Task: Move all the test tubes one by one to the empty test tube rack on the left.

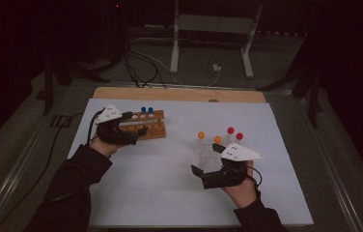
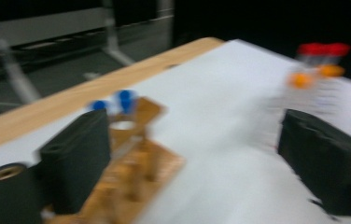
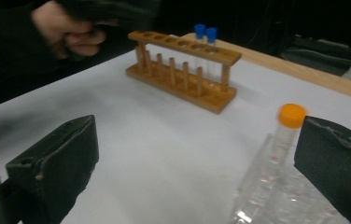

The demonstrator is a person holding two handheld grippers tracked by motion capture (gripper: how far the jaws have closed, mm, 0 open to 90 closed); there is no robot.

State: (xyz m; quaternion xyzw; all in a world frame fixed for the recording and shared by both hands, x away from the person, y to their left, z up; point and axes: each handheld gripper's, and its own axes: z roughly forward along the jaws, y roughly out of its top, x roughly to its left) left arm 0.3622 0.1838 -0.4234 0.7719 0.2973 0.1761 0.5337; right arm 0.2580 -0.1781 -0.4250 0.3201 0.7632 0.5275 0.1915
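Overhead, your left gripper sits beside the wooden tube rack holding two blue-capped tubes. Its own view shows jaws released, empty. Your right gripper view shows jaws spread beside the orange-capped tube in the clear plastic rack.

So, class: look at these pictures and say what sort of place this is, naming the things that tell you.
Probably a lab-style recording bench set up for handling practice. A wooden test-tube rack holds blue-capped tubes, a clear rack holds orange- and red-capped tubes, and both stand on a white sheet over a table in a dark room with cables.
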